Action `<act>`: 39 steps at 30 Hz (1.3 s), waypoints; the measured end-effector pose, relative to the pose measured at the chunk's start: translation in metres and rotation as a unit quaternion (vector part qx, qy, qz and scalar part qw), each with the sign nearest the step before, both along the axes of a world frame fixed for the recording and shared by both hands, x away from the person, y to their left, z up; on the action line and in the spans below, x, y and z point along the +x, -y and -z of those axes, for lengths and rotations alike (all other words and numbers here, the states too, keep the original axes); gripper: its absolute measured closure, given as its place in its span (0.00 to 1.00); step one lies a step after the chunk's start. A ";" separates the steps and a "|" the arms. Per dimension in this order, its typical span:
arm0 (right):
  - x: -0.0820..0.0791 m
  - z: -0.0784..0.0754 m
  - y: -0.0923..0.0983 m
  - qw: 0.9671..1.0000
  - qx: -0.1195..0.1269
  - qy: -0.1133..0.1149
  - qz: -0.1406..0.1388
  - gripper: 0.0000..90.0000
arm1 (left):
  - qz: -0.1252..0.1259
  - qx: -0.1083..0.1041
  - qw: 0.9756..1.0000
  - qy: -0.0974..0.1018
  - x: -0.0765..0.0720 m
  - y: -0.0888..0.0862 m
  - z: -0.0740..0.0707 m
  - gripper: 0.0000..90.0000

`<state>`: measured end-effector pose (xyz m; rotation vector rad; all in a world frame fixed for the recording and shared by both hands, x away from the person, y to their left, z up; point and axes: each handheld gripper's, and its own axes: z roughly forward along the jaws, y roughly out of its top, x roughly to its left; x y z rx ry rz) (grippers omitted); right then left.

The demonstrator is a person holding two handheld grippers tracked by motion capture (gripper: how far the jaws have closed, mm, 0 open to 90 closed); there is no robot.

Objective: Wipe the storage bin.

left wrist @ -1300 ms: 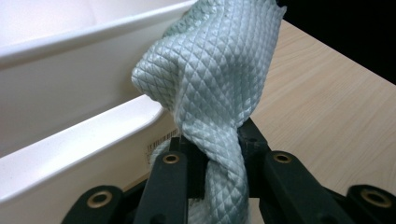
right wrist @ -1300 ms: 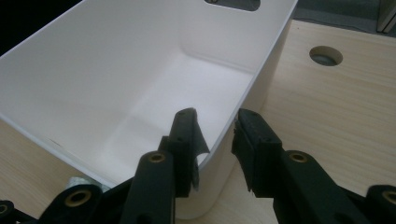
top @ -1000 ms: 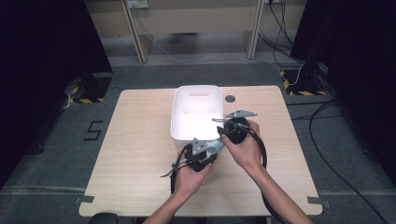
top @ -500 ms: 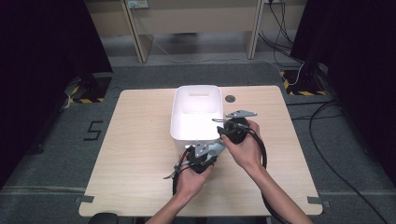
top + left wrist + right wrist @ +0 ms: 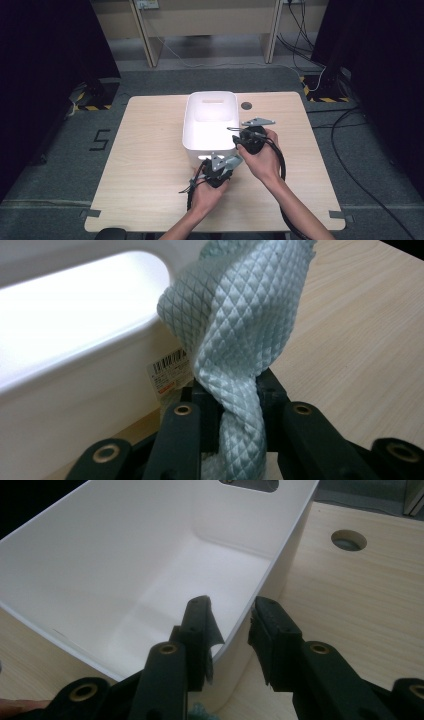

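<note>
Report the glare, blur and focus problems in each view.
High view: the white bin is overexposed, its floor washed out, and dark surroundings lose detail. Left gripper view: the bin's rim glares white; the pale blue cloth is sharp. Right gripper view: even light, with the near jaws soft.

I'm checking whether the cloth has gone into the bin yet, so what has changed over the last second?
Hardly anything. The left gripper stays shut on the pale blue cloth, just outside the near end of the white bin. The right gripper keeps its fingers astride the bin's side wall without closing. The bin has not shifted on the table, and the cloth is not in it yet.
</note>
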<state>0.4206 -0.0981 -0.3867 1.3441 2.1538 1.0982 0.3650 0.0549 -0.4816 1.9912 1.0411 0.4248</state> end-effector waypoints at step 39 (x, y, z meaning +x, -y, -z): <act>0.000 0.000 0.000 1.000 0.000 -0.001 0.000 0.76 | -0.006 0.025 1.000 -0.017 0.007 0.013 0.023 0.85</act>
